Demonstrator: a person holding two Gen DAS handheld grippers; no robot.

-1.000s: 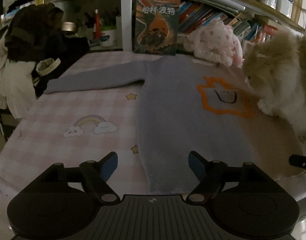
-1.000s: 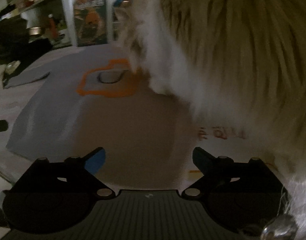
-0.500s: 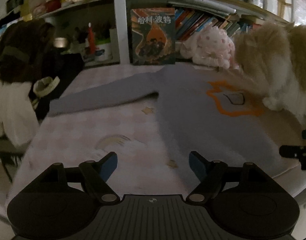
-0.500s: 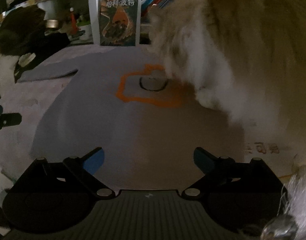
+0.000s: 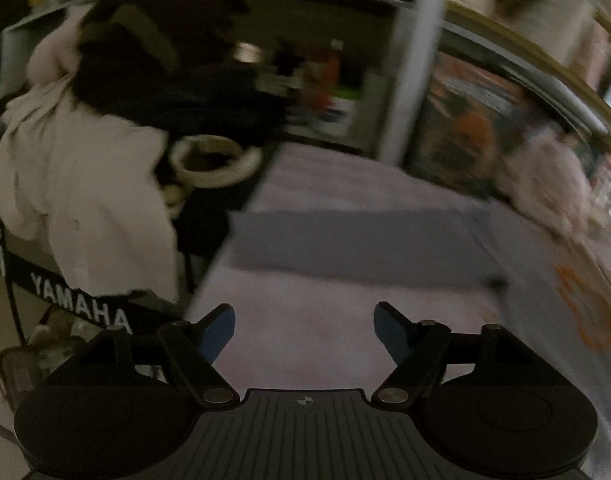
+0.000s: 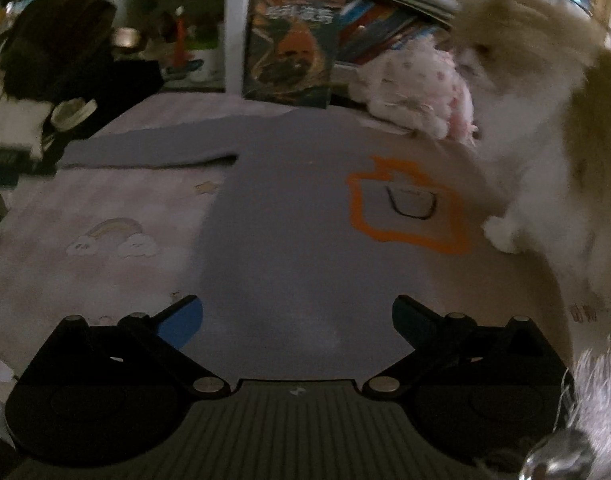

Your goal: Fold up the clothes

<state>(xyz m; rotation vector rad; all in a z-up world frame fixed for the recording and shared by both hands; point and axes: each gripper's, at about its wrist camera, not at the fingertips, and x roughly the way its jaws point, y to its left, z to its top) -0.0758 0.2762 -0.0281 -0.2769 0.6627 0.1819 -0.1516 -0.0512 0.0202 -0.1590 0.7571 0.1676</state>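
Dim room, left view blurred. Sweater (image 6: 289,216) spread flat on pink sheet (image 6: 105,216), orange outline on chest, one sleeve (image 5: 345,240) stretched out sideways. Cat (image 6: 553,152) standing on sweater's right edge. Left gripper (image 5: 304,330) spread wide, empty, above sheet near sleeve. Right gripper (image 6: 297,320) spread wide, empty, over sweater's hem. Clothes pile (image 5: 85,184) beside sheet's left edge.

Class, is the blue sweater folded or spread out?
Spread out: the sweater lies flat on the bedsheet, its sleeve stretched sideways; no fold is visible.
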